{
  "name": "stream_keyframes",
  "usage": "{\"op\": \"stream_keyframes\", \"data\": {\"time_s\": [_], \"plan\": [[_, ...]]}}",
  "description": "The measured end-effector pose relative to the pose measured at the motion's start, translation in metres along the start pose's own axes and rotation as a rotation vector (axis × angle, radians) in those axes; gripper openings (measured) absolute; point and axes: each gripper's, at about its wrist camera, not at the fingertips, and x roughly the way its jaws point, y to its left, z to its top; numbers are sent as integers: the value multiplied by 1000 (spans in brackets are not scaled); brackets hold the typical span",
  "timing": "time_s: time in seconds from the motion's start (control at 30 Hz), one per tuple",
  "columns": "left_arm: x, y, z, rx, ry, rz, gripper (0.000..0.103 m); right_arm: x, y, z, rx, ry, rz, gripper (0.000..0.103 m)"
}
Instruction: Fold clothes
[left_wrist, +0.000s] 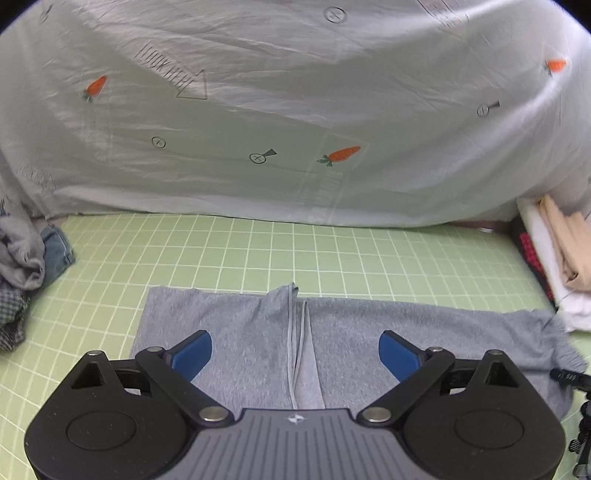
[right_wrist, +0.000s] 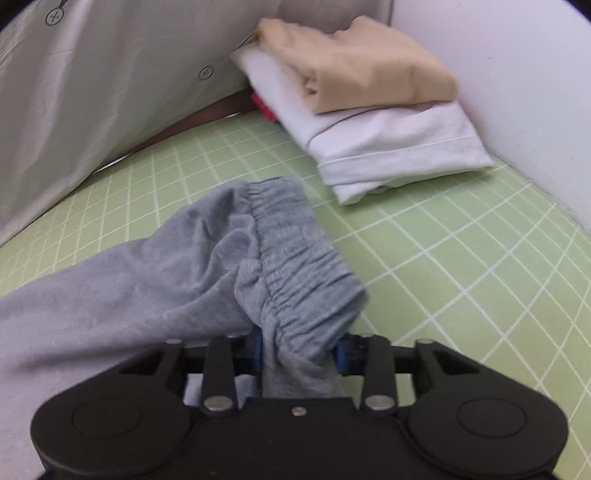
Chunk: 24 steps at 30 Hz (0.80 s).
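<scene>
Grey sweatpants (left_wrist: 258, 332) lie spread flat across the green grid mat (left_wrist: 332, 258), their two legs side by side with a seam between them. My left gripper (left_wrist: 295, 350) hovers over the middle of them, open, its blue pads (left_wrist: 194, 352) wide apart with nothing between them. In the right wrist view the gathered elastic waistband (right_wrist: 299, 266) bunches up and runs down between the blue pads (right_wrist: 341, 356) of my right gripper (right_wrist: 299, 356), which is shut on it. The grey sweatpants' fabric (right_wrist: 110, 288) trails off to the left.
A stack of folded clothes, beige (right_wrist: 362, 70) on white (right_wrist: 399, 147), sits at the mat's right. Unfolded garments (left_wrist: 22, 266) are heaped at the left edge. A white sheet printed with carrots (left_wrist: 295, 110) hangs behind the mat. A white wall (right_wrist: 517, 92) curves along the right.
</scene>
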Motion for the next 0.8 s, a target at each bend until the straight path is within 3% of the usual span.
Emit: {"op": "stream_keyframes", "data": {"time_s": [0.27,0.43,0.67,0.8], "plan": [[-7,46,0,-166,-20,-36,97,-65,42,31,-21,-162,60,22],[-15,80,-8,-263,-25,-35,97,-98,102,33,-164,-254,81,22],[-28,118,-22,-309,-39,-25,97,-124,195,-6,-347,-277,180,22],[-32,135,-27,-329,-43,-31,97,-120,246,-55,-439,-210,234,23]]}}
